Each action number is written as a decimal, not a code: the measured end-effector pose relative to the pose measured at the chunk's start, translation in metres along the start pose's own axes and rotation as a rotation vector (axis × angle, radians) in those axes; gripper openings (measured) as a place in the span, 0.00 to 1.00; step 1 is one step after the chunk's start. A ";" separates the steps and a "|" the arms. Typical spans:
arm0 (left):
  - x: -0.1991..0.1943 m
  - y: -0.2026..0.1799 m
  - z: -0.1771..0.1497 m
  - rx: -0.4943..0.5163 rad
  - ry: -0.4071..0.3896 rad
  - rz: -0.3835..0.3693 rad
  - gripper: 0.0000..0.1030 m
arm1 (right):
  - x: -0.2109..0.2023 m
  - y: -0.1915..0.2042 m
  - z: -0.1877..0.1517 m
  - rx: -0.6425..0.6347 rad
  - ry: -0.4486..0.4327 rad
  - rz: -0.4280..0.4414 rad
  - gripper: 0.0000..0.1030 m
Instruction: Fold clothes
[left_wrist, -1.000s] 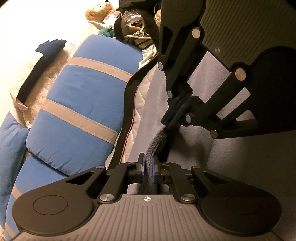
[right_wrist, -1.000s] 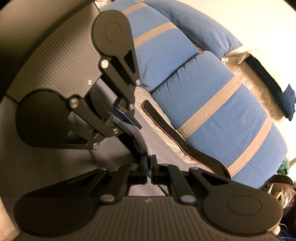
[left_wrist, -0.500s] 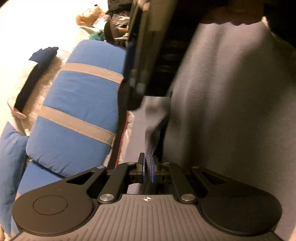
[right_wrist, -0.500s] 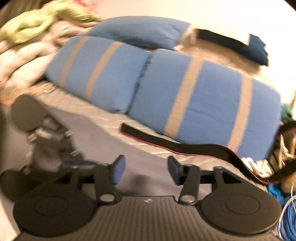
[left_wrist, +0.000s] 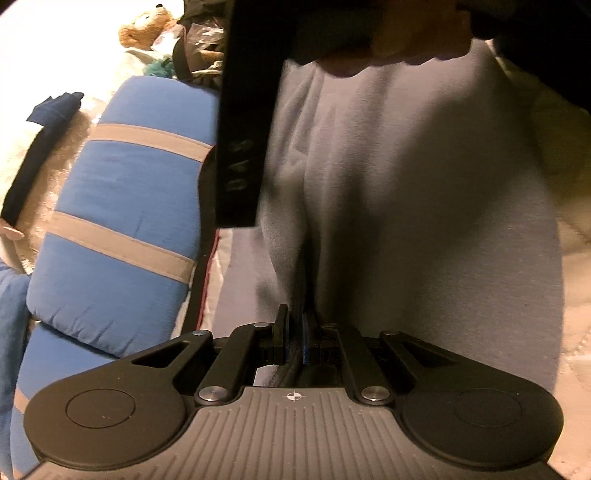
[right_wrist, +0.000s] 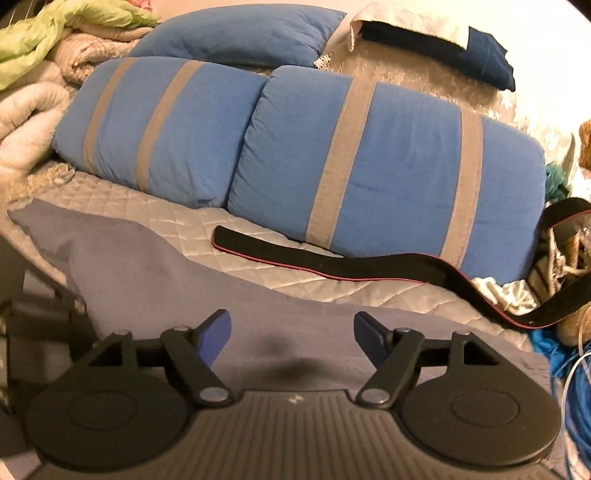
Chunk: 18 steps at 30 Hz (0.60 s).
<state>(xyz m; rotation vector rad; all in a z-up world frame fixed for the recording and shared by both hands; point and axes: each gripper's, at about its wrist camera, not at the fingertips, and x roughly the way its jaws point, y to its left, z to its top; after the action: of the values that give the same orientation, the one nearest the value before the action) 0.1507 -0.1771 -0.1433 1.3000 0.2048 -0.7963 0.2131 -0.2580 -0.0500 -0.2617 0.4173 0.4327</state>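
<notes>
A grey garment lies spread over the quilted bed, bunched into a ridge that runs into my left gripper, which is shut on that fold of cloth. The same grey garment shows in the right wrist view, flat under my right gripper. Its jaws are opening, wide apart, with nothing between the blue pads. The right tool's dark body and a hand loom above the cloth in the left wrist view.
Two blue pillows with grey stripes lie along the far side of the bed. A black strap with a red edge runs in front of them. A teddy bear, blankets and blue cord crowd the edges.
My right gripper has let go of the grey cloth, opened wide, rolled level and drawn away from the left gripper. The left gripper keeps its hold on the fold.
</notes>
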 end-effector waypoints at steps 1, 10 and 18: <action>0.000 0.000 -0.001 0.001 0.001 -0.006 0.05 | 0.004 0.001 0.002 0.009 0.004 0.008 0.81; 0.001 -0.006 -0.003 0.025 0.012 -0.033 0.05 | 0.091 -0.006 0.055 0.032 0.184 0.146 0.81; 0.002 -0.005 -0.004 0.036 0.023 -0.041 0.05 | 0.196 -0.012 0.063 -0.081 0.435 0.419 0.78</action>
<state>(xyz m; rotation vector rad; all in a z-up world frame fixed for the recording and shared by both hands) 0.1498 -0.1750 -0.1498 1.3426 0.2375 -0.8235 0.4011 -0.1788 -0.0797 -0.3497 0.8897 0.8090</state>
